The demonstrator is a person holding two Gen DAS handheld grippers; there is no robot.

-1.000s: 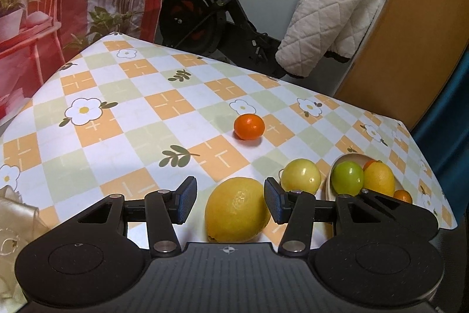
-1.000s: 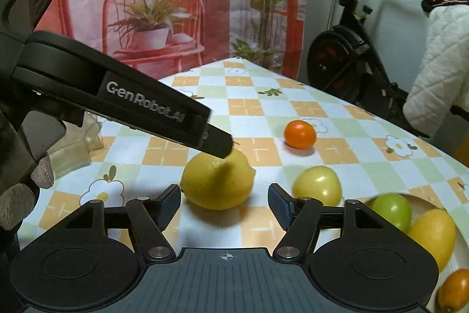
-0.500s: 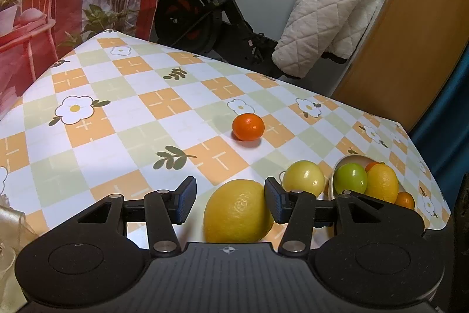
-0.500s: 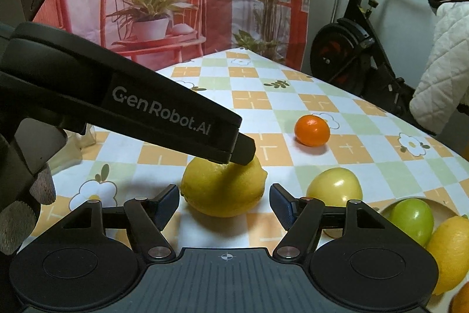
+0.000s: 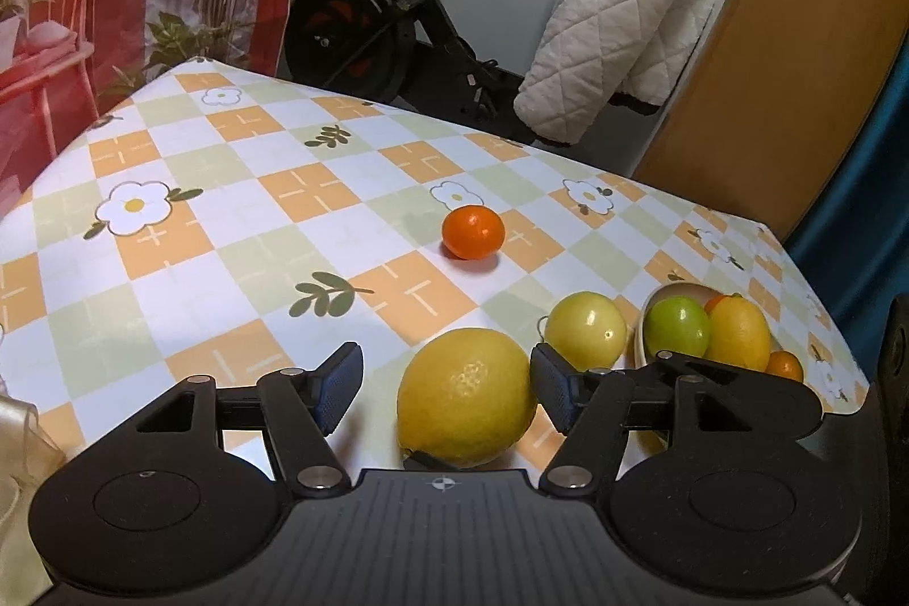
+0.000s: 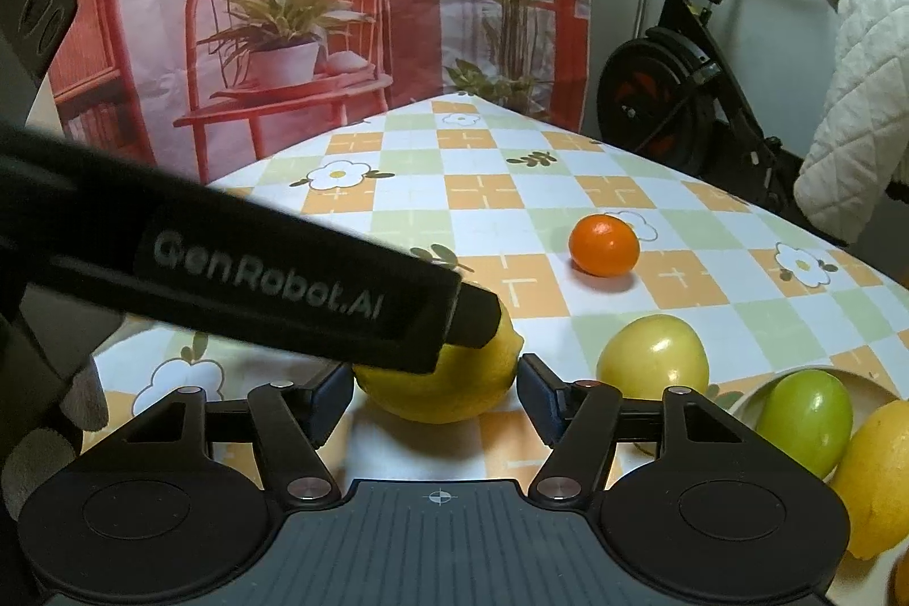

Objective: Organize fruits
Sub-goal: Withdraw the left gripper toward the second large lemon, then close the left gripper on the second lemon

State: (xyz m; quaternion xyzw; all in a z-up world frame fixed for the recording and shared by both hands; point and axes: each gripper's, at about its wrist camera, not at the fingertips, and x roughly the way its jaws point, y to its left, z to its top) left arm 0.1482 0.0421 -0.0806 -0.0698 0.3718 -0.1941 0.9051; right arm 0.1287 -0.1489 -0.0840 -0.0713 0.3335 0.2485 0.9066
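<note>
The big lemon [image 5: 466, 396] lies on the table [image 5: 238, 220] close to its near edge, just left of the pale yellow fruit [image 5: 585, 329] and of the bowl [image 5: 653, 305] near the right edge, which already holds a green fruit and other citrus; a small orange [image 5: 473, 232] sits apart toward the middle. The lemon looks firm and rather heavy, with a waxy rounded skin, so I judge it can roll or slip; the best hold is across its widest middle. The left gripper [image 5: 449, 387] points down at it with jaws opening, the lemon between them and its left pad clearly apart from it. The right gripper [image 6: 434, 398] comes from the other side, also tilted down, its jaws closing around the same lemon [image 6: 437, 384], pads just beside the skin; whether they press, I cannot tell.
</note>
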